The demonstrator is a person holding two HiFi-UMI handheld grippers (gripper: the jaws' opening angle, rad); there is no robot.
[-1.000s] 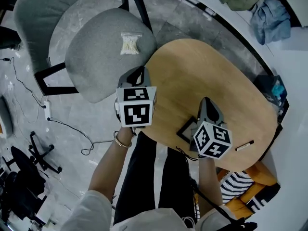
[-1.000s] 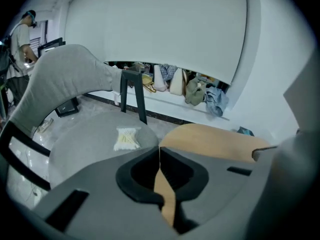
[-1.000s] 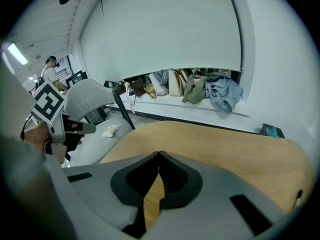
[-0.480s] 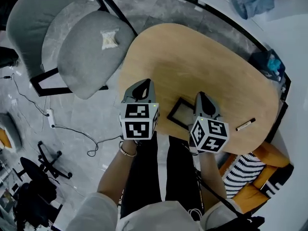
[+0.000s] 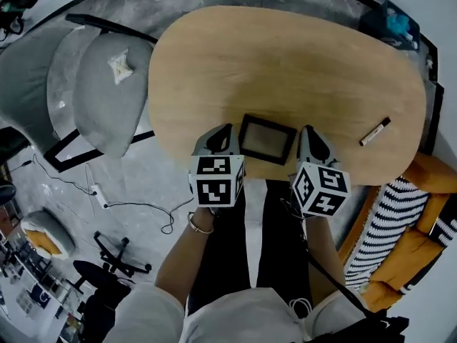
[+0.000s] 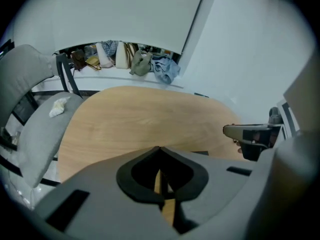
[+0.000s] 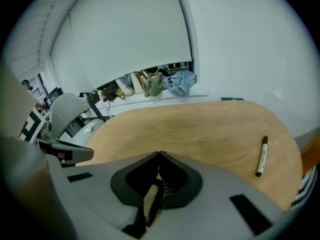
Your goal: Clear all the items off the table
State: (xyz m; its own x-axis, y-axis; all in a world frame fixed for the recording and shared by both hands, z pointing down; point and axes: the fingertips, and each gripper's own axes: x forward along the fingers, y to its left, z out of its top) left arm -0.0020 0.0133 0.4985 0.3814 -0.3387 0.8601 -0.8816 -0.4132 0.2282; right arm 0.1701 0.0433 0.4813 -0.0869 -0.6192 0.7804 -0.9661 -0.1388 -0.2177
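A small black-framed picture [image 5: 265,138] lies flat at the near edge of the oval wooden table [image 5: 285,56]. My left gripper [image 5: 227,129] sits just left of the frame, its jaws shut with nothing between them [image 6: 160,149]. My right gripper [image 5: 305,129] sits against the frame's right side, jaw tips together [image 7: 159,154]; a pale strip shows in the hollow behind the tips and I cannot tell what it is. A black-and-white marker [image 5: 374,131] lies alone near the table's right end, also in the right gripper view [image 7: 261,156].
A grey chair [image 5: 100,98] stands left of the table with a crumpled white packet [image 5: 118,65] on its seat. An orange seat with a striped cushion [image 5: 407,213] is at the lower right. Cables trail on the floor at left. Clothes [image 6: 145,64] pile along the far wall.
The left gripper has come from over the chair's edge to the table's near edge beside the frame. The right gripper stays next to the frame. The head view has swung over the table.
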